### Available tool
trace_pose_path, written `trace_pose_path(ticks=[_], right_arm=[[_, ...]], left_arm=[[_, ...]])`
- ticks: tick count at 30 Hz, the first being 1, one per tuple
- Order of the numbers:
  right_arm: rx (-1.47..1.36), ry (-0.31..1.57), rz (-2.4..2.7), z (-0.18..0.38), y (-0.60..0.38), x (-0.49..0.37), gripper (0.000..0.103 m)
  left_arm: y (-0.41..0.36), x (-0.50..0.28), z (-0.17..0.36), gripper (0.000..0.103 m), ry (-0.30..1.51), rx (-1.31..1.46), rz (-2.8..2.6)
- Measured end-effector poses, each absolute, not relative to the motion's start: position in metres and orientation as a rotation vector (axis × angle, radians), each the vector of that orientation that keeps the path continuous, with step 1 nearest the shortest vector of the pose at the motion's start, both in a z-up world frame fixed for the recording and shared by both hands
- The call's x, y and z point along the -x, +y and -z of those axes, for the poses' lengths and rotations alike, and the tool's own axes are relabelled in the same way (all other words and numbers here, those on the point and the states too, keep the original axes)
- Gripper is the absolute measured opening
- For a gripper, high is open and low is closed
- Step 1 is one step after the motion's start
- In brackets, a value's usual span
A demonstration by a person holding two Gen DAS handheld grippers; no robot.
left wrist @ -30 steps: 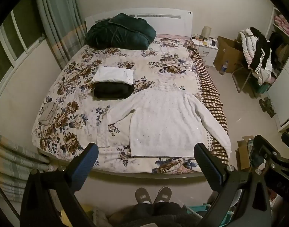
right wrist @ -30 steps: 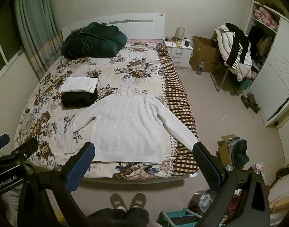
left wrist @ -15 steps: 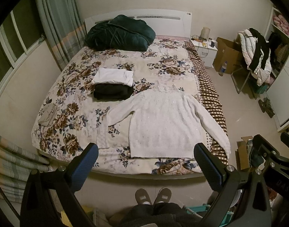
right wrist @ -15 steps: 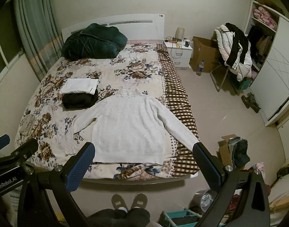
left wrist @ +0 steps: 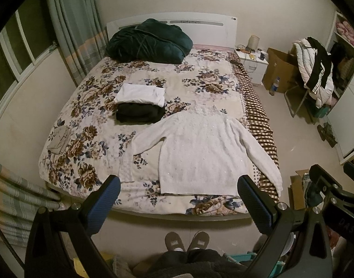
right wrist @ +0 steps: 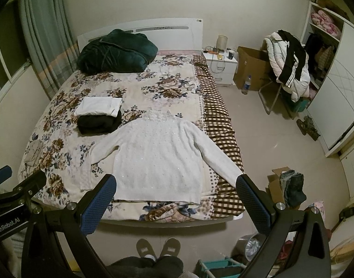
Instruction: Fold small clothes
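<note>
Both claws (left wrist: 178, 185) (right wrist: 175, 185) wide open, empty, white sweater (left wrist: 197, 153) flat on bed (left wrist: 88, 153), folded clothes (left wrist: 139, 106) beside.

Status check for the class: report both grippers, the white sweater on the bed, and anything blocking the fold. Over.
Left gripper open, empty. Right gripper open, empty. White sweater flat, unfolded, sleeves spread; one sleeve end near the bed edge. Folded black garment at its shoulder; nothing on it.

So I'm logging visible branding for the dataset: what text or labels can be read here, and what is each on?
"GenRobot.AI": white lettering on the black body of the left gripper, seen from the right wrist view.
"DAS": faint embossed letters on the body of the right gripper, seen from the left wrist view; only partly legible.
Label on the water bottle on the floor: too small to read.
Patches on the slippers: unreadable.
</note>
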State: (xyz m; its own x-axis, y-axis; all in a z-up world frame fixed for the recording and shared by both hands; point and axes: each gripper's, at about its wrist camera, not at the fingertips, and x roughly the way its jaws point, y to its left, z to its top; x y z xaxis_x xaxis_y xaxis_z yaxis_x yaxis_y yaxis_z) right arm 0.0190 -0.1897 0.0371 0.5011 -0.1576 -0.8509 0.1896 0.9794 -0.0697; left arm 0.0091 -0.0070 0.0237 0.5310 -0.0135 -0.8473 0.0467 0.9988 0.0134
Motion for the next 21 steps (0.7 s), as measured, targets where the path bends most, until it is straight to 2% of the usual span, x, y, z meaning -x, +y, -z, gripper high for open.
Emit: trace_pose_path(ticks=[7,21], right_arm=[[-0.033,1.022,0.216,-0.06,-0.184,-0.035,0.103],[-0.035,1.017,0.216,-0.065,-0.19,-0.037,0.103]], left_arm=[[-0.005,-0.01,-0.026,0.103,1.007,-0.037,0.037],[-0.005,-0.017,-0.032,0.103,1.004,-0.035,0.04]])
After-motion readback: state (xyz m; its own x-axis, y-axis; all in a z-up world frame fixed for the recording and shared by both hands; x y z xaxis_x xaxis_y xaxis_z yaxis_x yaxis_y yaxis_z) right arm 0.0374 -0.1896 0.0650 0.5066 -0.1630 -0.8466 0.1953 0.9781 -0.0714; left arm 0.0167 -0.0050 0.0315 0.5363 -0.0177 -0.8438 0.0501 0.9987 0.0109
